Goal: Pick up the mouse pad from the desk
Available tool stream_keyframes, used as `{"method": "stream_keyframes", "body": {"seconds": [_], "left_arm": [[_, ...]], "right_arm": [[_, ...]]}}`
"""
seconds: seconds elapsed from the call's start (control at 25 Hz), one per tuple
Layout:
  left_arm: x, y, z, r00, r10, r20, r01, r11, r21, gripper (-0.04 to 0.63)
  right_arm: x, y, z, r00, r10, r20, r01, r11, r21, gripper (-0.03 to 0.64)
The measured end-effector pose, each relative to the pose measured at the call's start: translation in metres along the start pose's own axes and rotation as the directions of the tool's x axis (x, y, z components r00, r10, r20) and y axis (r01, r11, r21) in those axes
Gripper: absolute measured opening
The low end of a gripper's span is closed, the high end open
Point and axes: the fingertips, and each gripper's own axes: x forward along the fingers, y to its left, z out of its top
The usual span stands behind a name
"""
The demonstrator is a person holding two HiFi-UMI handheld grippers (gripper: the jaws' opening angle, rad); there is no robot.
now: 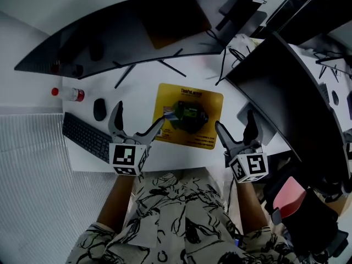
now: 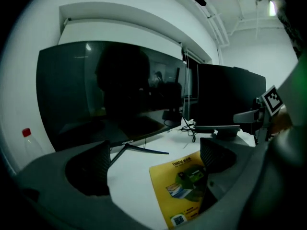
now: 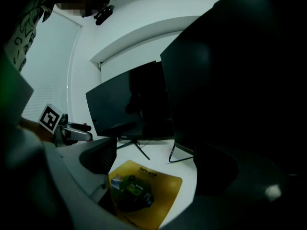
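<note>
Left gripper (image 1: 140,114): its two fingers (image 2: 96,169) are wide apart. They hold nothing. Through the gap you see only the white bench (image 1: 137,95) and part of the pad.
Right gripper (image 1: 235,120): its fingers are wide apart too, and they hold nothing.
Mouse pad (image 1: 212,106): it is yellow with a dark picture in the middle. It lies flat on the bench, between the two grippers and in front of both pairs of fingers.
Pad and left fingers: in the left gripper view the pad lies low down by the right-hand finger, which hides one corner. In the head view that fingertip sits over the pad's left edge. I cannot tell if it touches.
Pad and right fingers: in the right gripper view the pad lies low down, closer to the left-hand finger. In the head view these fingers are just beside the pad's right edge.
Keyboard (image 1: 85,136): black, on the bench to the left of the left fingers.
Mouse (image 1: 99,109): black, just left of the left fingers, past the keyboard.
Bottle (image 1: 69,93): it has a red cap and is farther left than the mouse.
Big screen (image 1: 137,32): dark and curved, on the bench past the pad, ahead of the fingers.
Second screen (image 1: 286,92): dark, to the right of the right fingers.
</note>
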Motion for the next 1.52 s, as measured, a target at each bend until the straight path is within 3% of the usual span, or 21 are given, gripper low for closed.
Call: {"method": "stream_keyframes", "body": {"seconds": [0.4, 0.6, 1.08, 1.52], "left_arm": [[0.065, -0.008, -0.094, 0.974, -0.104, -0.201, 0.101, 0.995, -0.025, 0.568], [0.086, -0.011, -0.127, 0.958, -0.12, -0.261, 0.114, 0.993, -0.039, 0.558], [0.11, -0.02, -0.165, 0.94, -0.122, -0.318, 0.111, 0.992, -0.053, 0.537], [0.113, -0.021, -0.182, 0.916, -0.102, -0.387, 0.085, 0.994, -0.061, 0.497]], "right_arm": [[0.04, -0.015, -0.107, 0.969, -0.037, -0.246, 0.041, 0.999, 0.01, 0.495], [0.049, -0.017, -0.14, 0.949, -0.052, -0.31, 0.063, 0.998, 0.025, 0.495], [0.065, -0.032, -0.188, 0.906, -0.12, -0.405, 0.133, 0.991, 0.003, 0.485], [0.067, -0.028, -0.197, 0.876, -0.175, -0.45, 0.131, 0.983, -0.127, 0.471]]}}
